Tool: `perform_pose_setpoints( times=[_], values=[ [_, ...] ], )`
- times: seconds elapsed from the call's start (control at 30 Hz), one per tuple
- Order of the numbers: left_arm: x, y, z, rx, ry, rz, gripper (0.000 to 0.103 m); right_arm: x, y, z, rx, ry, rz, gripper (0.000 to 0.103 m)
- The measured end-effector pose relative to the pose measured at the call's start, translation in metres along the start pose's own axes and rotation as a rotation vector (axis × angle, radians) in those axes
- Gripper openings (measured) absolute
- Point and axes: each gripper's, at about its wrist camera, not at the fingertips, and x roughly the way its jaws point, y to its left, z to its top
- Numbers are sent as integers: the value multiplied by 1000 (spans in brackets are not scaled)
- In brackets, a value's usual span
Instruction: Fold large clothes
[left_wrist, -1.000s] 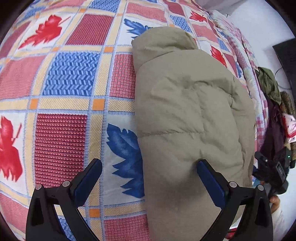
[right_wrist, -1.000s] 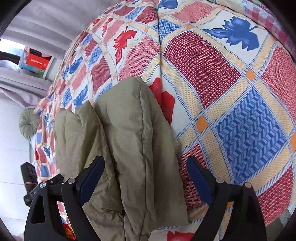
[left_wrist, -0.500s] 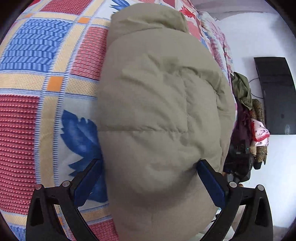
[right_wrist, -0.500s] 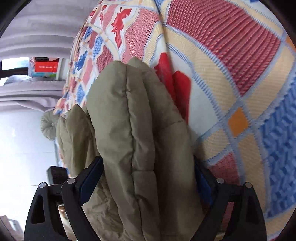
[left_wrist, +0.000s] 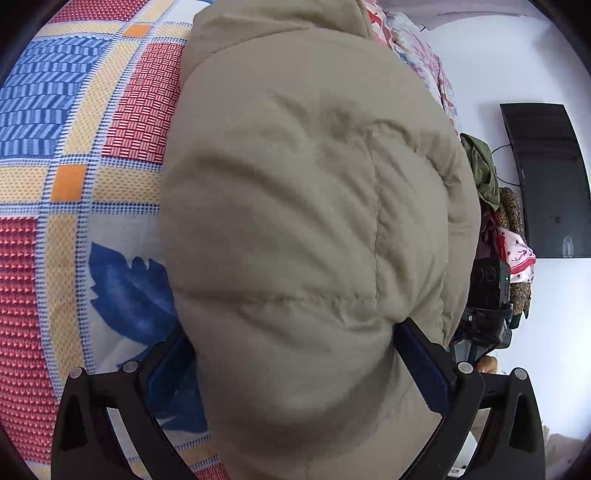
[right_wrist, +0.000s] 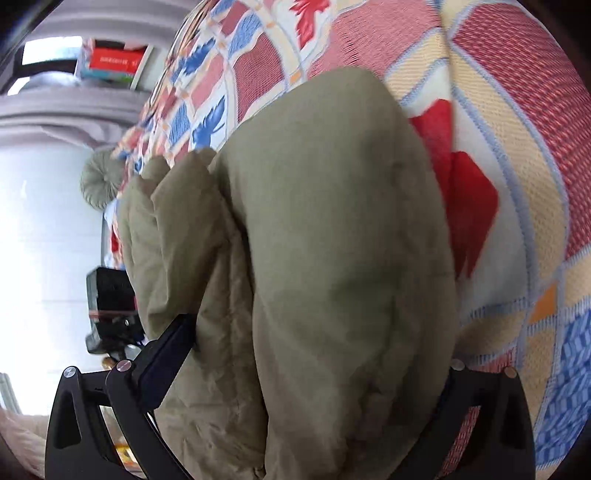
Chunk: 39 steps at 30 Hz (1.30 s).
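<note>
A khaki puffer jacket (left_wrist: 303, 206), folded into a thick bundle, lies on the bed's patchwork quilt (left_wrist: 74, 155). My left gripper (left_wrist: 295, 347) straddles the near end of the bundle. Its blue pads (left_wrist: 417, 354) stand wide apart and the padding bulges between them and over them. From the other side, the jacket (right_wrist: 325, 229) fills the gap of my right gripper (right_wrist: 314, 350). The right jaws are opening. The left pad (right_wrist: 166, 354) shows beside the fabric and the right pad is hidden behind it.
The quilt (right_wrist: 517, 110) stretches away past the jacket. Beyond the bed's edge a pile of clothes (left_wrist: 491, 192) stands under a black screen (left_wrist: 543, 177) on a white wall. A round cushion (right_wrist: 101, 181) and a red box (right_wrist: 114, 61) lie at the far left.
Both grippers have tipped down and pushed in over the jacket, which now fills both gaps. The right jaws have spread wider; the left jaws are as wide as before.
</note>
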Motion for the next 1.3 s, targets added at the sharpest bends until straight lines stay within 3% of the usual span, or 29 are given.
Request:
perform_pose_setpoints(
  times=[0.23,0.37,0.43,0.53,0.77,1.13,1.3],
  values=[
    [17,9,-4,-113,13,-62,103,20,-7,-1,36,31,-1,103],
    [6,-13,-10,-38,-41,-3,85,19,-4,-5,89,5,12,100],
    [-3,-20,-13,-10,-68,9,80,16,2,-7,86,-4,26,80],
    [-16,-32,-14,25,-93,11,77,11,15,-11,76,-16,53,57],
    [-81,-30,-10,61,-175,7,76,16,68,-17,12,-42,105,51],
    [-202,65,-10,6,-319,120,76,101,162,-6,-87,21,186,51],
    [-215,128,-7,-80,-341,186,78,147,184,-4,-113,61,163,51]
  ],
)
